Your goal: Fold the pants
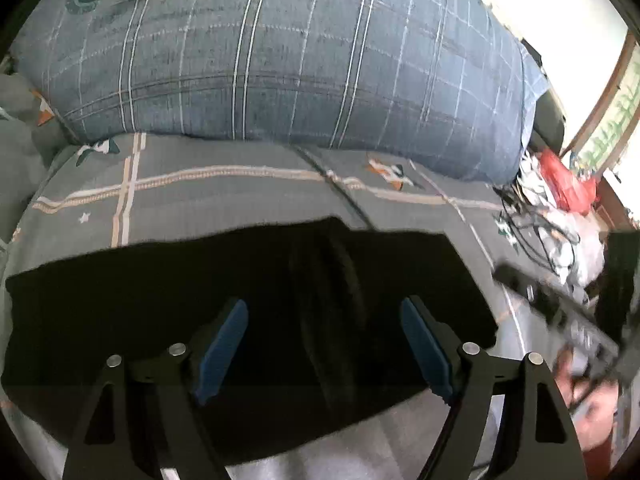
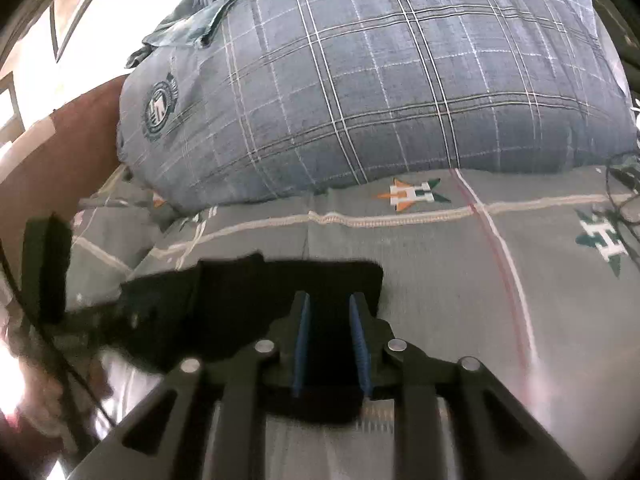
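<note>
Black pants (image 1: 248, 280) lie folded flat on the grey patterned bedsheet (image 1: 224, 196). My left gripper (image 1: 324, 312) is open wide, its blue pads (image 1: 224, 344) just above the pants' middle, holding nothing. In the right wrist view the pants (image 2: 240, 304) show as a dark bundle. My right gripper (image 2: 330, 308) has its jaws narrowed with black cloth between the blue pads (image 2: 360, 344), at the pants' right edge. The right gripper also shows blurred at the right in the left wrist view (image 1: 560, 312).
A large blue plaid pillow (image 1: 280, 48) lies across the back of the bed, also in the right wrist view (image 2: 380, 80). Cables and a red bag (image 1: 564, 184) clutter the right side. A dark red headboard (image 2: 60, 160) stands at the left.
</note>
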The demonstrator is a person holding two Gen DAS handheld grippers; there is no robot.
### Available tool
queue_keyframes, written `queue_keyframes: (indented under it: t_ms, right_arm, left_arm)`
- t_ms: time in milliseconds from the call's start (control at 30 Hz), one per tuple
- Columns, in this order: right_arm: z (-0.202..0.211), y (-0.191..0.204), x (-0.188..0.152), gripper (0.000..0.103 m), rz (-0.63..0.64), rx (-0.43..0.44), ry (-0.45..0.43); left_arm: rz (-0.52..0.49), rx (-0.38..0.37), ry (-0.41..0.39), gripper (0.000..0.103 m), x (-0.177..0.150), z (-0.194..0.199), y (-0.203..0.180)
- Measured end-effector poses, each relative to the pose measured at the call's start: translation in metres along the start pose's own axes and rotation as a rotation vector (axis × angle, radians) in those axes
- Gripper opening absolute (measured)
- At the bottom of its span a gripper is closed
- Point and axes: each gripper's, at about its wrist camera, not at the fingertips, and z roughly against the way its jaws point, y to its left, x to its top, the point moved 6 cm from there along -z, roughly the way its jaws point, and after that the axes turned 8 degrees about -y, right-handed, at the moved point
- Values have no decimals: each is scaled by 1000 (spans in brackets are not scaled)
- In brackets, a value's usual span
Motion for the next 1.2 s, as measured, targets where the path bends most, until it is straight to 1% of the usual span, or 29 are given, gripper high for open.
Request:
queue_keyframes:
  t_ms: [133,267,333,367,433,467,533,600,733,900,1000,1033,1100,1200]
  right_arm:
    - [2,6,-16,22,32,-6,24]
    - [-5,5,-36,23,55,-36,43]
    - [-8,2,-44,24,53,-45,41]
    - [-8,1,-46,24,52,-47,35]
    - [-6,1,-45,24,51,-44,34]
    - [-5,2,-43,26,55,-42,38]
    - [0,5,-37,26,56,-37,33]
    - [7,10,-30,27,51,-18,15]
    - [17,27,-19,35,64,9,-19]
    - [12,51,-15,36,63,69,-25]
    - [2,67,-18,37,84,90,-12]
    - [-2,71,-19,39,88,98,-6]
    - [-11,80,-23,42,92,109,12]
    - [-23,92,-29,42,106,120,40]
  left_arm:
    - [3,13,-3,79,-1,-11,-2]
    - [-4,82,30,79,-10,-32,3]
    - [9,89,30,81,-12,-40,5]
    - [3,89,15,81,-12,-40,4]
    - [-10,100,13,81,-13,-39,1]
    - [-10,102,13,81,-12,-39,-1]
    - [3,99,17,81,-12,-36,-1]
    - [14,102,10,81,-11,-29,1]
    - [-1,129,-18,81,-12,-4,8]
    - [-42,195,-58,81,-16,32,16]
    - [-33,219,-74,82,-21,53,22]
    - [-27,224,-75,83,-23,58,24]
    - [2,226,-78,84,-29,71,32]
    - [48,226,-88,89,-36,90,46]
